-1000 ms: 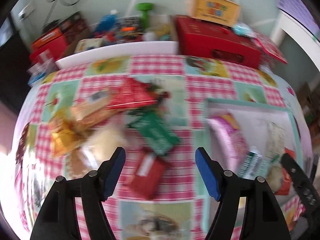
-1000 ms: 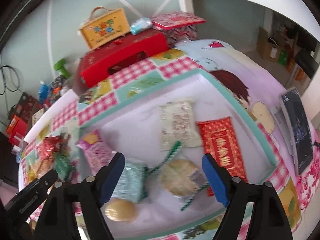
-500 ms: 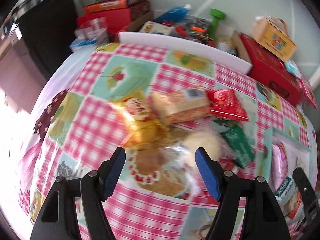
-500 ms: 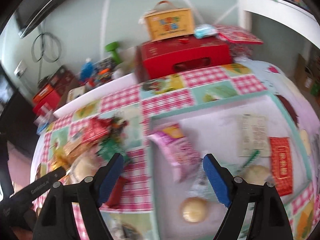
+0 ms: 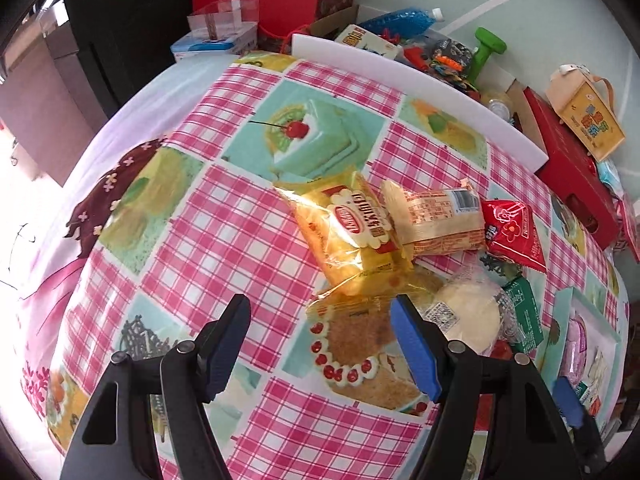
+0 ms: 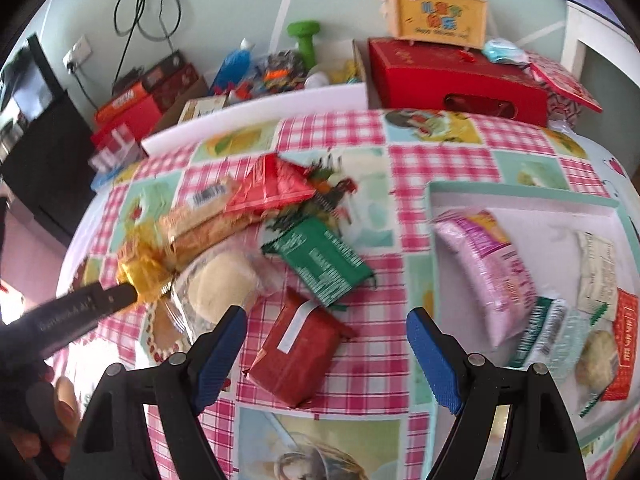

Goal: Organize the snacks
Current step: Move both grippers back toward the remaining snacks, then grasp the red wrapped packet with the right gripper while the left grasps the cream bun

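A pile of snacks lies on the checked tablecloth. In the left wrist view my left gripper (image 5: 320, 340) is open, just short of a yellow cake packet (image 5: 352, 232), with a tan wafer pack (image 5: 436, 216), a red packet (image 5: 512, 232) and a round white bun (image 5: 468, 316) beside it. In the right wrist view my right gripper (image 6: 326, 344) is open over a dark red packet (image 6: 300, 348); a green packet (image 6: 324, 264) lies beyond. A white tray (image 6: 520, 200) at right holds a pink packet (image 6: 488, 272) and several other snacks.
A white board (image 5: 420, 80) borders the table's far edge. Behind it stand red boxes (image 6: 456, 76), a yellow carry box (image 6: 436, 12), a green dumbbell (image 5: 486, 50) and toys. Dark furniture (image 5: 120, 32) stands at left.
Both grippers swung left, away from the tray. The left now faces the yellow packet at the pile's left end; the right has moved from over the tray to over the dark red packet.
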`<act>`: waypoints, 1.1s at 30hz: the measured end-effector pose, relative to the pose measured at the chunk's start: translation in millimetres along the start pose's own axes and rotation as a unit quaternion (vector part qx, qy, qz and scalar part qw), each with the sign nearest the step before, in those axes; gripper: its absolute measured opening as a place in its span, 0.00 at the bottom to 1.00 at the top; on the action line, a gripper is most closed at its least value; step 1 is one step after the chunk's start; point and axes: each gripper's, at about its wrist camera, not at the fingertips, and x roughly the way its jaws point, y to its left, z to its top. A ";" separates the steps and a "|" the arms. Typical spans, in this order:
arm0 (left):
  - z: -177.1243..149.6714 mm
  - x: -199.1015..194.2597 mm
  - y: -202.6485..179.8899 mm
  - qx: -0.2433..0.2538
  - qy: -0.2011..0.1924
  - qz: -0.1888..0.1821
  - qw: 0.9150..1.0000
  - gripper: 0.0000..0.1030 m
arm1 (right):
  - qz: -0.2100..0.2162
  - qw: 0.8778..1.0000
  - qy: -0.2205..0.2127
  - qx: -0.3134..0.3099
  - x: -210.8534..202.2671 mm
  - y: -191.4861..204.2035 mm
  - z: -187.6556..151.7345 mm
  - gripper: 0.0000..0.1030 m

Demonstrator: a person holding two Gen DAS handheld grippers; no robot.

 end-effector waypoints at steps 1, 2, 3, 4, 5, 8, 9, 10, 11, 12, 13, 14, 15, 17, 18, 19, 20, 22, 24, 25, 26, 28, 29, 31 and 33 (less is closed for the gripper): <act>0.4 0.2 -1.3 0.002 0.000 -0.002 1.000 0.71 | -0.002 1.000 0.004 -0.003 4.1 2.5 -1.0 0.82; -0.4 -0.7 -2.4 0.004 -0.001 -0.003 1.000 0.71 | -0.002 1.000 0.008 -0.006 7.6 5.0 -1.9 0.82; -0.5 -1.2 -3.2 0.005 -0.003 -0.005 1.000 0.71 | -0.002 1.000 0.012 -0.008 10.8 6.2 -2.4 0.82; -0.1 -1.2 -4.0 0.007 -0.003 -0.007 1.000 0.71 | -0.001 1.000 0.017 -0.009 14.9 7.6 -3.6 0.82; 0.3 -1.2 -5.8 0.010 -0.004 -0.010 1.000 0.71 | -0.003 1.000 0.022 -0.012 19.0 8.8 -5.0 0.82; 2.6 -0.6 -11.4 0.021 -0.007 -0.013 1.000 0.71 | -0.011 0.999 0.032 -0.015 27.4 9.3 -8.6 0.82; 2.9 -1.0 -13.4 0.025 -0.008 -0.014 1.000 0.71 | -0.014 0.999 0.035 -0.014 29.2 8.2 -9.3 0.82; 2.9 -1.4 -16.2 0.031 -0.009 -0.017 0.999 0.71 | -0.017 0.999 0.037 -0.013 30.2 6.8 -9.7 0.82; 3.4 -1.3 -18.5 0.035 -0.010 -0.019 0.999 0.71 | -0.018 0.999 0.039 -0.009 31.0 4.5 -9.9 0.82; 3.4 -1.7 -21.9 0.042 -0.012 -0.021 0.999 0.71 | -0.018 0.999 0.040 -0.005 31.5 2.6 -9.8 0.82; 3.0 -2.3 -24.4 0.047 -0.013 -0.023 0.999 0.71 | -0.019 0.999 0.041 -0.004 31.9 1.3 -8.9 0.82; 2.9 -3.1 -28.8 0.055 -0.015 -0.026 0.998 0.71 | -0.022 0.999 0.041 -0.004 31.7 -0.2 -8.7 0.82; 2.6 -4.1 -33.3 0.063 -0.017 -0.030 0.997 0.71 | -0.025 0.999 0.041 -0.004 31.0 -1.2 -8.5 0.82; 1.2 -5.8 -41.2 0.077 -0.021 -0.039 0.996 0.71 | -0.031 0.999 0.042 -0.003 30.0 -2.9 -8.3 0.81; 0.4 -6.1 -46.2 0.086 -0.022 -0.045 0.995 0.71 | -0.031 0.999 0.043 -0.001 30.3 -3.6 -8.1 0.81; -0.5 -6.2 -50.3 0.092 -0.023 -0.049 0.994 0.71 | -0.031 0.999 0.044 0.000 30.8 -3.4 -7.9 0.80; -1.9 -6.2 -55.7 0.101 -0.024 -0.053 0.993 0.71 | -0.032 0.999 0.043 0.000 30.2 -3.3 -7.9 0.77; -4.8 -5.9 -64.0 0.115 -0.024 -0.063 0.991 0.71 | -0.033 0.999 0.041 -0.001 28.7 -2.2 -7.7 0.71; -7.5 -2.1 -74.1 0.130 -0.021 -0.076 0.988 0.71 | -0.034 0.999 0.038 0.000 26.1 -1.7 -8.1 0.67; -8.9 0.2 -77.8 0.135 -0.018 -0.080 0.987 0.71 | -0.034 0.999 0.038 0.000 25.5 -1.8 -8.0 0.64; -10.1 2.0 -80.7 0.139 -0.017 -0.082 0.987 0.71 | -0.033 0.999 0.038 0.002 25.0 -2.0 -8.0 0.60; -13.1 6.5 -87.4 0.150 -0.011 -0.089 0.985 0.71 | -0.033 0.999 0.040 0.004 24.6 -2.7 -7.5 0.55; -14.4 8.7 -89.2 0.153 -0.008 -0.092 0.984 0.70 | -0.034 0.999 0.040 0.004 24.3 -2.9 -7.7 0.53; -17.3 14.3 -93.1 0.158 0.000 -0.091 0.983 0.68 | -0.035 0.998 0.043 0.005 25.4 -3.6 -7.6 0.48; -19.2 17.6 -95.6 0.165 0.001 -0.082 0.983 0.66 | -0.035 0.998 0.046 0.008 26.5 -5.0 -7.4 0.44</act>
